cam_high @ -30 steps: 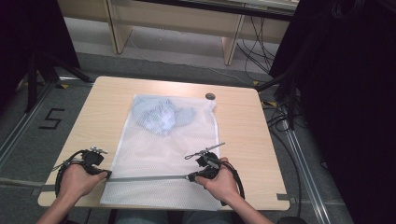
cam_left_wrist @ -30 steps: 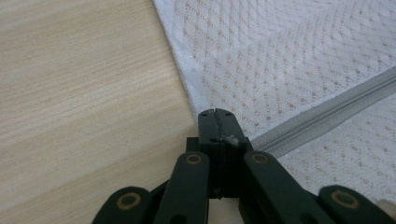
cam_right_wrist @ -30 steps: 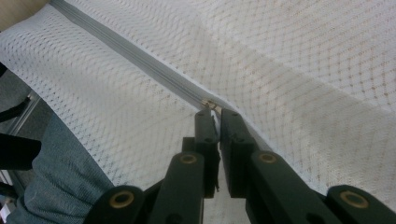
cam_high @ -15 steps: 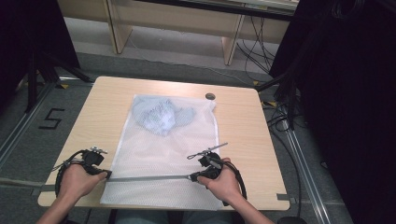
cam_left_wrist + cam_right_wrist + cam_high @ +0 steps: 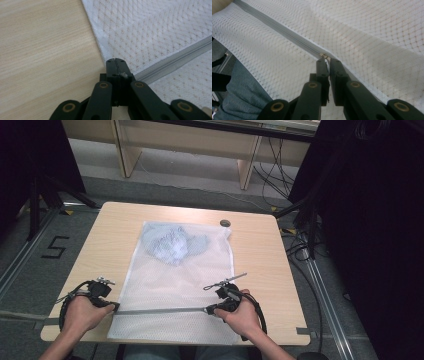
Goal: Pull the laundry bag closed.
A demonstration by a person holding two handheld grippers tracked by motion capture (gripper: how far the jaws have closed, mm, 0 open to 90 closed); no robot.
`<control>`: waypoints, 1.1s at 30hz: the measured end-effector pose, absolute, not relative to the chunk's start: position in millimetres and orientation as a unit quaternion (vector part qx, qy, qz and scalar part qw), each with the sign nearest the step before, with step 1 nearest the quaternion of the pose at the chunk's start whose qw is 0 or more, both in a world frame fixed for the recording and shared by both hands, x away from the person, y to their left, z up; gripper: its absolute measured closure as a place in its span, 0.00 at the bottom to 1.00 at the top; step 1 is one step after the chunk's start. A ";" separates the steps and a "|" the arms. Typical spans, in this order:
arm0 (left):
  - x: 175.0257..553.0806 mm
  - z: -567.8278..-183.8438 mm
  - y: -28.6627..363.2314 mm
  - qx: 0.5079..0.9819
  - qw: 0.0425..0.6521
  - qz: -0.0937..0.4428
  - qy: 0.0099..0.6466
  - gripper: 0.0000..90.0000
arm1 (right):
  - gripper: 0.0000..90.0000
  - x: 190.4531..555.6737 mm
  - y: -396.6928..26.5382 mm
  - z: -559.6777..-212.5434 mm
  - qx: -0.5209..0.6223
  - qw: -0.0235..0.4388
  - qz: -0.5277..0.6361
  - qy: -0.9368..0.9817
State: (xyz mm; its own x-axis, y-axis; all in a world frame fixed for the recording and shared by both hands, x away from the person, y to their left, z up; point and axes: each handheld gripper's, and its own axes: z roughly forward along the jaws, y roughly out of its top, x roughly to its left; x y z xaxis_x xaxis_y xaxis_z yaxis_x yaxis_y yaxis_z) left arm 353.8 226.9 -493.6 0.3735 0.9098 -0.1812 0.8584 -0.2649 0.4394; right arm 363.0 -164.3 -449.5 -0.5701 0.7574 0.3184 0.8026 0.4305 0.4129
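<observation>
Mesh bag (image 5: 180,290) flat ahead of both grippers. Left gripper (image 5: 115,60) pinches shut on the zipper (image 5: 172,60) end at the bag's edge. Right gripper (image 5: 327,59), jaws narrow, sits at the zipper pull (image 5: 325,56). We'd anchor left, draw right straight along the track.

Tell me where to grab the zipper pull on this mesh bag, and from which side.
Grip the small metal zipper pull by its flat tab, coming along the zipper from the person's right. It probably suits a pinch, since it lies in line with the grey tape at the right gripper's tips. The left gripper clamps the mesh bag's edge at the zipper's other end.
</observation>
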 end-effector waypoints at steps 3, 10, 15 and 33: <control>353.7 -493.8 226.8 0.793 0.240 0.055 0.558 1.00 | 0.96 362.4 -165.5 -449.2 -0.464 0.041 -0.268 -0.844; 353.9 -492.1 227.1 0.797 0.231 0.050 0.556 1.00 | 0.96 362.3 -168.3 -449.5 -0.468 0.045 -0.266 -0.842; 353.8 -492.3 226.6 0.795 0.232 0.051 0.558 1.00 | 0.96 363.4 -171.1 -450.8 -0.460 0.039 -0.270 -0.845; 353.9 -491.8 226.8 0.797 0.229 0.051 0.556 1.00 | 0.96 362.2 -180.7 -450.8 -0.476 0.044 -0.265 -0.838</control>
